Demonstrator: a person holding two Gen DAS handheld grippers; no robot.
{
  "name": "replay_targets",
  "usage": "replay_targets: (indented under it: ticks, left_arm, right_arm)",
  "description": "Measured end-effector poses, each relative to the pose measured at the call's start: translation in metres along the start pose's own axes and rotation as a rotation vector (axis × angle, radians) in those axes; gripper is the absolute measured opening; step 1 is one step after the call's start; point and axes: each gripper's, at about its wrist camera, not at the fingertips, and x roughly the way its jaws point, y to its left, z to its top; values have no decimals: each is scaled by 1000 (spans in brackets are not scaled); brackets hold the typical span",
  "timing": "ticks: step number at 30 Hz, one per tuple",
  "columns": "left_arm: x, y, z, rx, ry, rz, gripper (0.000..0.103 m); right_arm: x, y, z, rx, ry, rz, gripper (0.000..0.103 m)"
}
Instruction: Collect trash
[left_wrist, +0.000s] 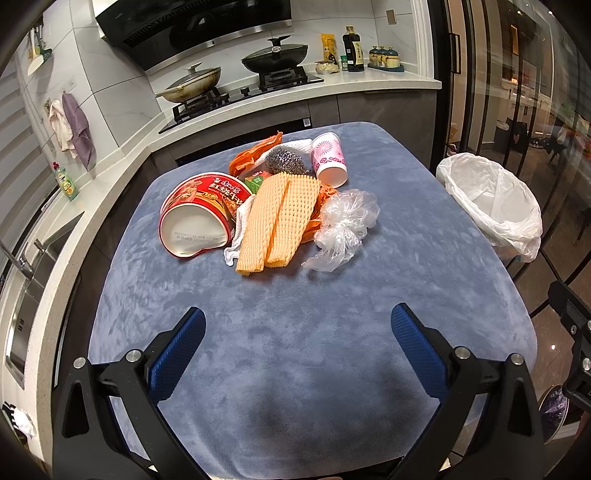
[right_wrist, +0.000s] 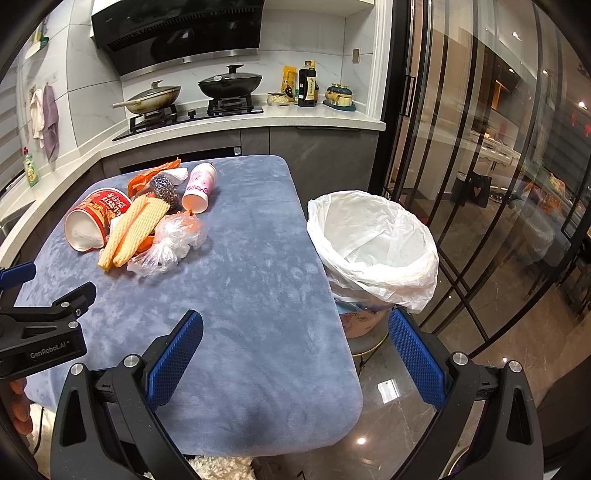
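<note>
Blue-covered surface (left_wrist: 332, 295) carrying a trash pile at its far middle. Beside the right edge, white-lined bin (right_wrist: 373, 243), standing on the floor. In the pile: red noodle bowl (left_wrist: 199, 218) tipped on its side at left, touching two orange foam nets (left_wrist: 280, 218); crumpled clear bag (left_wrist: 343, 225) just right of them; pink cup (left_wrist: 328, 158) lying behind, next to a steel scourer (left_wrist: 286, 160). Left hand-held gripper (left_wrist: 297, 343) spread wide, empty, above the near surface. Right hand-held gripper (right_wrist: 295, 343) likewise released, over the surface's right edge near the bin.
</note>
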Motion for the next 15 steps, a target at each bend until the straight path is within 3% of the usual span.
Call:
replay_targets:
  ticks: [15]
  left_arm:
    - [0,0,-1,-1,2,-2,96]
  right_arm:
    - [-1,1,0,1,-2,-1,96]
